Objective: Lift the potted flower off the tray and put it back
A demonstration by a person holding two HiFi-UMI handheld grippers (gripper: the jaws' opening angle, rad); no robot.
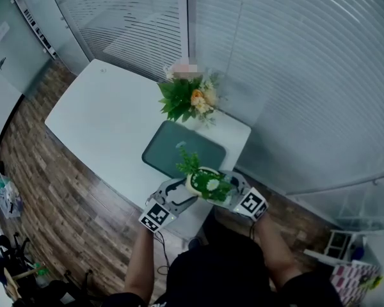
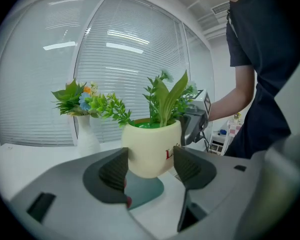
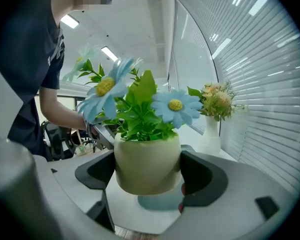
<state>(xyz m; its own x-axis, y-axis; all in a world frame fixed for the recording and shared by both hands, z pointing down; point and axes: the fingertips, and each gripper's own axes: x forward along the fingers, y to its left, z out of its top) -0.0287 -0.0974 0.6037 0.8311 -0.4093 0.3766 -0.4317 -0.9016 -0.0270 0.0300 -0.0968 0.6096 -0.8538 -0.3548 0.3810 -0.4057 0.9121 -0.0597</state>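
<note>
Both sets of my fingers are on the potted flower (image 1: 205, 183) right now: the left gripper (image 2: 150, 165) has its two dark ribbed pads pressed against opposite sides of the cream pot, and the right gripper (image 3: 147, 171) is clamped on it the same way from the other side. The pot is up in the air, its rounded base clear of the surface. In both gripper views a patch of the dark green tray (image 1: 173, 147) shows beneath it, while from the head view the pot hangs past the tray's near corner, close to my body, over the near edge of the white table (image 1: 102, 114). Inside the pot is a green filling at the rim, a bunch of upright green leaves, and pale blue daisies with yellow centres. There is red lettering on its side, partly hidden behind my left gripper's pad. Well beyond the tray, at the table's far edge by the blinds, a white vase (image 2: 85, 134) holds leafy greens with orange and pale blooms.
</note>
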